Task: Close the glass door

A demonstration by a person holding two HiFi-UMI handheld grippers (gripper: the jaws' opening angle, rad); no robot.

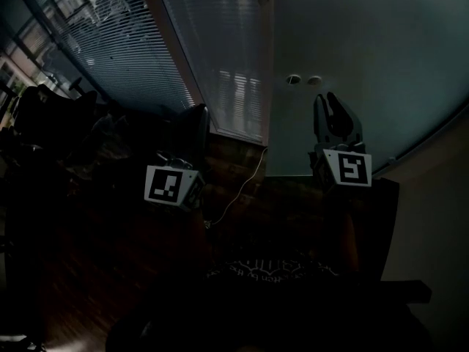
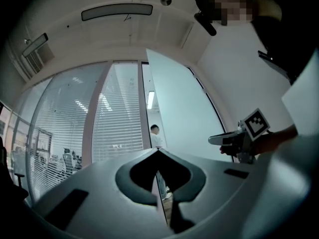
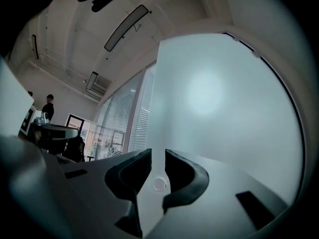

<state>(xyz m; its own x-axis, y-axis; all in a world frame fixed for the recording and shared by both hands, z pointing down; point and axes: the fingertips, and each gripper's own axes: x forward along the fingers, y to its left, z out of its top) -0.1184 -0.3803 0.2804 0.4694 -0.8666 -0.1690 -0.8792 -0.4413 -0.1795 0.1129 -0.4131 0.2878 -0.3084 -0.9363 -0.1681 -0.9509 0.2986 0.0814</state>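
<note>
My left gripper (image 2: 158, 151) has its grey fingers met at the tips, with nothing between them. Past them the pale frosted glass door (image 2: 174, 108) stands ajar, beside a glass wall with white slatted blinds (image 2: 117, 123). A person in a white top (image 2: 156, 136) stands in the gap. My right gripper (image 2: 214, 140) is raised near the door's face at the right.

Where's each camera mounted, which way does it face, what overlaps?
Head view: on the head, down-forward at the glass door; shows left gripper, right gripper.
Left gripper view: on that gripper, along shut fingers toward blinds and door edge; right hand at right.
Right gripper view: on that gripper, facing the door; round fitting between parted fingers.
Shared: head and left gripper views both show the right gripper; all show the door.
</note>
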